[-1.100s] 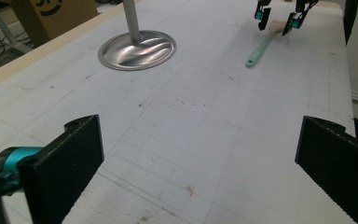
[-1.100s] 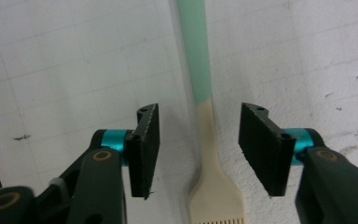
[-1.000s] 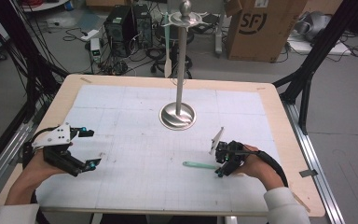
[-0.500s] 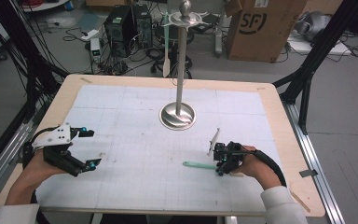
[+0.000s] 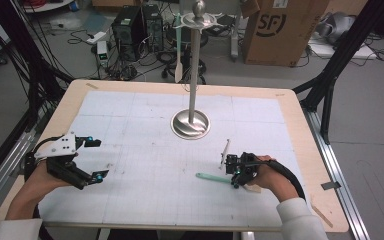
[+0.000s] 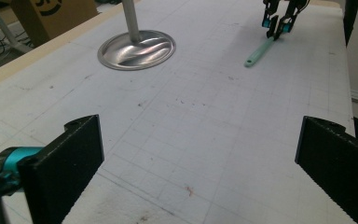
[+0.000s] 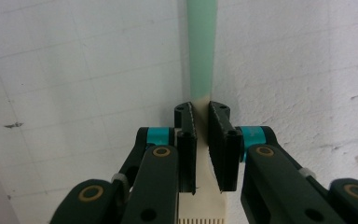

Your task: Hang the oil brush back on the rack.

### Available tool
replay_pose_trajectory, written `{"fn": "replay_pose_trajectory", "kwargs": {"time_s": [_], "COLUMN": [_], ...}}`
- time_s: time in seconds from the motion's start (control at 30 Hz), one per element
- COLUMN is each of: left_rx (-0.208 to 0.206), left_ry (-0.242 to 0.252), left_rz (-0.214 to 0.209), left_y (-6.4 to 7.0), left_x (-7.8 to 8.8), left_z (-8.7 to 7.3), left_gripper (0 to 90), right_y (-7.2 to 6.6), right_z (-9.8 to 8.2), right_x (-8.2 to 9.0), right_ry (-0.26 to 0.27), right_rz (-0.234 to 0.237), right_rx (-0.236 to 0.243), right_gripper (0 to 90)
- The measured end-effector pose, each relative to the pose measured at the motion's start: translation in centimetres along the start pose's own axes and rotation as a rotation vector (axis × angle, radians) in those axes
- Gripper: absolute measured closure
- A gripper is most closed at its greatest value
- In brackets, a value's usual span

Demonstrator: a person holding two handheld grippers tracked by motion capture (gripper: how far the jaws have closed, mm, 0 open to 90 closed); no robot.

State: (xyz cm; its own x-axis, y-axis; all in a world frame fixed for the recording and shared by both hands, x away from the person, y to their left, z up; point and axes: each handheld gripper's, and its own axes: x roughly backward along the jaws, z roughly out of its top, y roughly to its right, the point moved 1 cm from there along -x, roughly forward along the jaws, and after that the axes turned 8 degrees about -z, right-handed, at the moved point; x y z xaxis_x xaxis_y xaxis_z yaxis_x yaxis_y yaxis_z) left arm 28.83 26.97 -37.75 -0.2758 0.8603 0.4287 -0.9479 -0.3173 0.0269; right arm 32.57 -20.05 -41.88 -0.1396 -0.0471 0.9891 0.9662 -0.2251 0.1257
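Note:
A utensil with a mint-green handle (image 5: 211, 177) and a cream head lies flat on the white grid mat at the near right. My right gripper (image 5: 235, 176) points down on it. Its jaws have just been closing. In the right gripper view the right gripper (image 7: 201, 112) has both pads against the cream neck, with the green handle (image 7: 202, 46) running away ahead. My left gripper (image 5: 99, 159) hovers over the mat's near left, wide open, nothing between its jaws. In the left gripper view the left gripper (image 6: 200, 154) faces the utensil (image 6: 260, 49) and the right gripper (image 6: 276, 28) far off.
A tall metal stand on a round base (image 5: 190, 124) rises at mid-table, with a spatula (image 5: 178, 65) hanging from its top ring. A thin white stick (image 5: 225, 150) lies just beyond my right gripper. The wooden table edge (image 5: 305, 130) frames the mat; boxes and cables are behind.
The right gripper's jaws have narrowed around the utensil's neck. Both hands have stayed almost where they were, and the utensil has not moved.

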Motion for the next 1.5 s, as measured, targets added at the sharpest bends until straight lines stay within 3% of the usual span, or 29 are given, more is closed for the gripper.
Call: {"fn": "replay_pose_trajectory", "kwargs": {"time_s": [0.2,0.43,0.63,1.03,1.37,1.5], "left_rx": [0.005,0.008,0.008,0.010,0.016,0.015], "left_ry": [0.002,0.000,0.000,-0.005,-0.009,-0.012], "left_rz": [0.001,0.003,0.003,0.000,0.001,0.000], "left_y": [0.0,-0.1,-0.1,-0.1,-0.2,-0.2], "left_x": [0.0,-0.1,-0.1,-0.2,-0.3,-0.3], "left_z": [0.0,-0.1,-0.1,-0.2,-0.3,-0.3], "left_gripper": [1.6,1.7,1.6,1.6,1.6,1.6], "right_y": [-0.2,-0.1,0.0,0.3,1.2,1.4], "right_z": [0.1,0.0,0.0,-0.9,-1.4,-1.6], "right_x": [0.1,0.2,0.7,2.9,5.5,6.4], "right_ry": [-0.009,0.044,0.085,0.223,0.387,0.433], "right_rz": [-0.006,0.020,0.014,0.031,0.008,0.018], "right_rx": [0.018,0.014,0.006,-0.029,-0.075,-0.090], "right_gripper": [82.1,82.2,82.3,82.2,82.3,82.3]}}
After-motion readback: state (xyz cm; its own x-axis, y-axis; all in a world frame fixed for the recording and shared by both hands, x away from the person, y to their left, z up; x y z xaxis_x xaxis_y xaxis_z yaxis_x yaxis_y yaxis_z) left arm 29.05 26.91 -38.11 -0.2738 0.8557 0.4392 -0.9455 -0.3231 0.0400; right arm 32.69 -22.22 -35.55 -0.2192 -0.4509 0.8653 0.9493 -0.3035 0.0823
